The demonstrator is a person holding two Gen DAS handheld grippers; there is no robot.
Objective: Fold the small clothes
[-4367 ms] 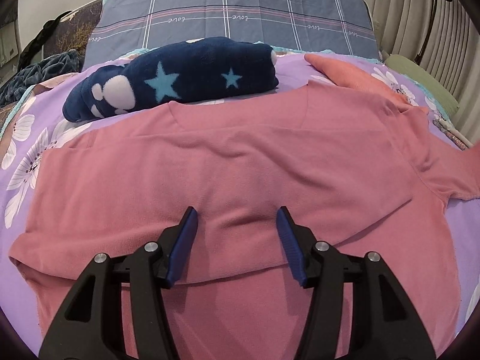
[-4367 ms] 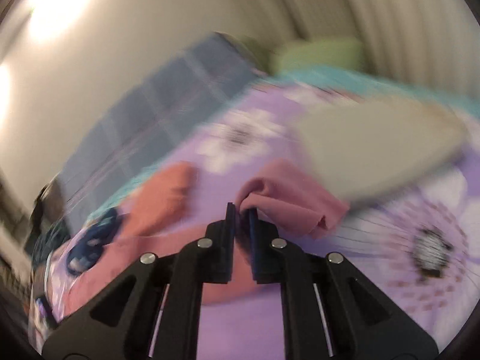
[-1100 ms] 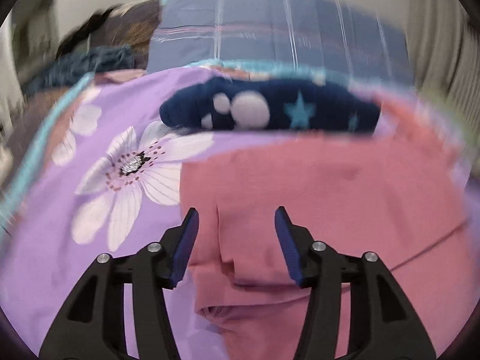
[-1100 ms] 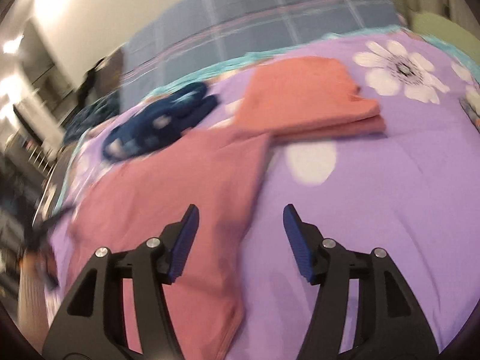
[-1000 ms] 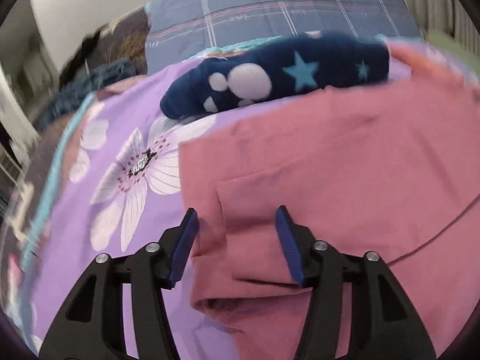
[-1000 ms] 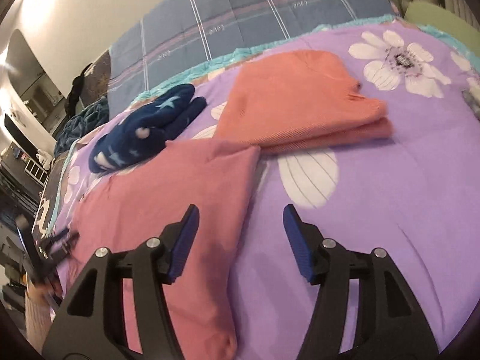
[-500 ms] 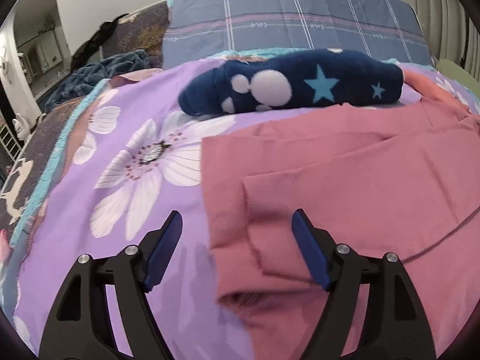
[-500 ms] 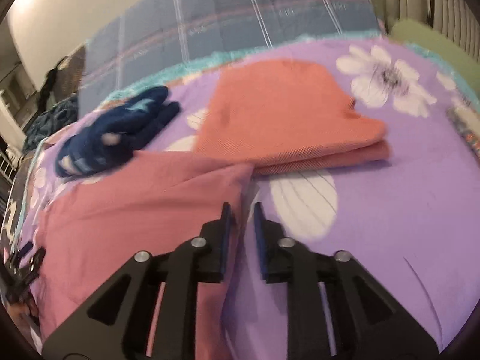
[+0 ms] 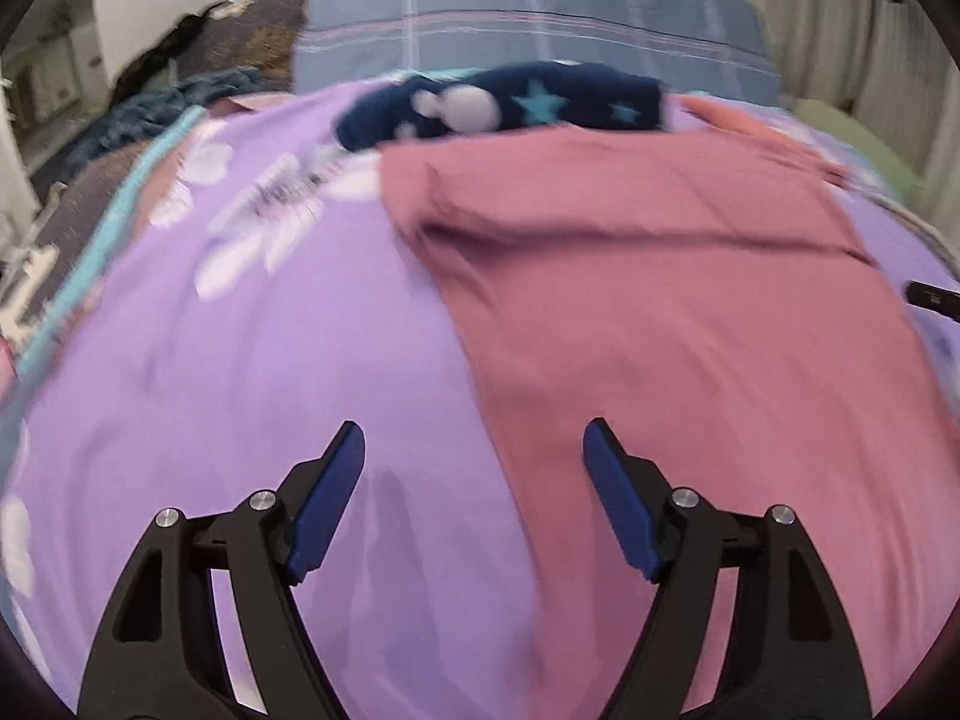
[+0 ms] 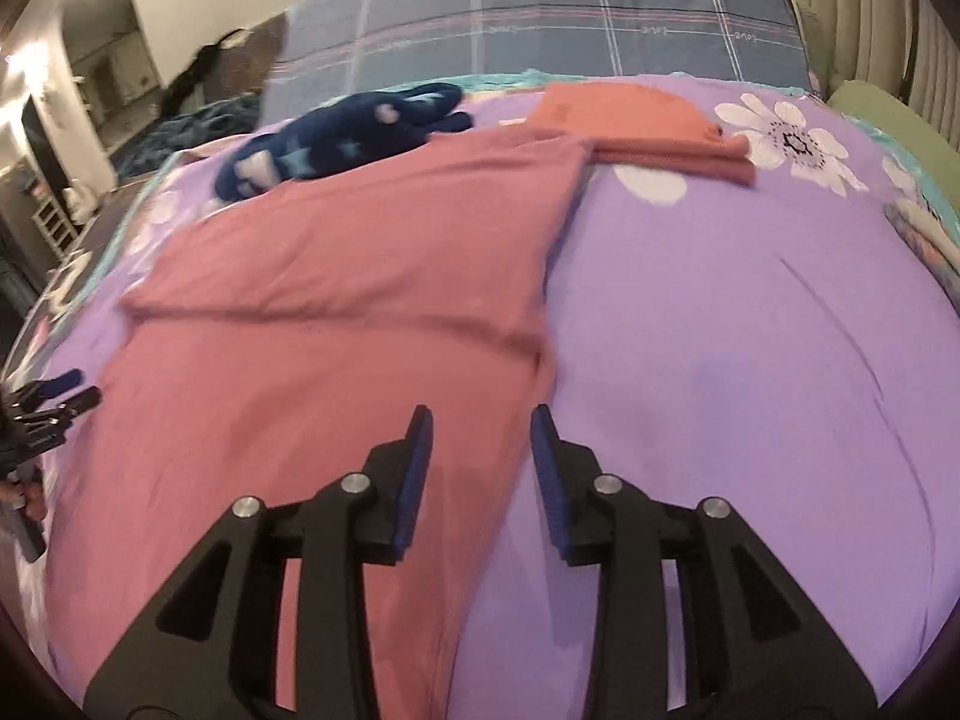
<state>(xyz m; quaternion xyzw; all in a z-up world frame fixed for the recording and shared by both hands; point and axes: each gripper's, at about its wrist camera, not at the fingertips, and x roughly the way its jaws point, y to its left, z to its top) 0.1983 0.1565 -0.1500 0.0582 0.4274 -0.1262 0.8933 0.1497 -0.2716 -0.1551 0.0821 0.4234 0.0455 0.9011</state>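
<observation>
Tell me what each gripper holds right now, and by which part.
Nothing. Left gripper and right gripper are open over the pink shirt edges.

free: purple bedspread right | blocked: navy plush, folded orange garment

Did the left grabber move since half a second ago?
Yes. The left gripper has slid back toward the near end of the pink shirt: the navy star blanket now looks farther off. Its jaws, just closing slightly, hold nothing.
</observation>
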